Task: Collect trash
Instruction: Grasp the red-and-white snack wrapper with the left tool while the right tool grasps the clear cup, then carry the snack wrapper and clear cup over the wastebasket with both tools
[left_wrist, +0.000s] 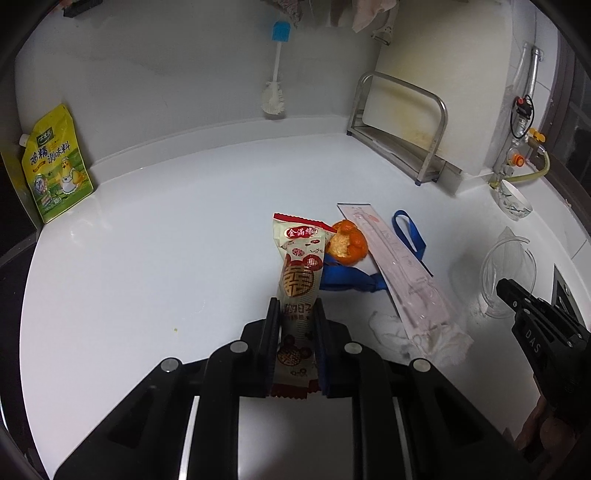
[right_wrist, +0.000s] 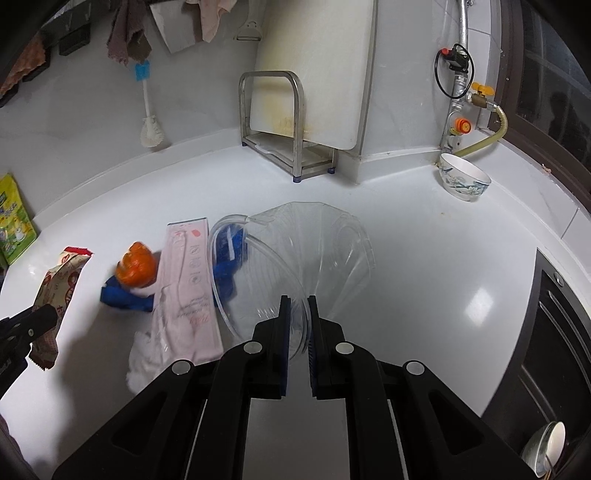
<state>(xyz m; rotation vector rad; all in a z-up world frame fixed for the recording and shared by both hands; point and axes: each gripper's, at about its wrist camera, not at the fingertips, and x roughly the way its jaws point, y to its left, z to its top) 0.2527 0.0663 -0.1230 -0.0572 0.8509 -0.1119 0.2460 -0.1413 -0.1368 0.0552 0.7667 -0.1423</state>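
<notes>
Snack wrapper (left_wrist: 297, 291) is clamped by left gripper (left_wrist: 295, 314); clear bag (right_wrist: 314, 251), pinched at frame centre by right gripper (right_wrist: 299, 306), could slip.

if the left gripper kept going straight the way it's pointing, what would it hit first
Probably the orange peel just past the tip of the snack wrapper the left gripper holds, though depth is unclear.

The room is dim and cool in tone, lit from overhead. The white counter (left_wrist: 147, 258) takes a soft sheen, with a bright square of glare (right_wrist: 476, 306) in the right wrist view. Soft shadows pool beneath the fingers. Both views bow strongly and fall to black at the corners. The orange peel (right_wrist: 135, 264) looks smeared there; the snack wrapper (left_wrist: 299, 273) reads sharp.
</notes>
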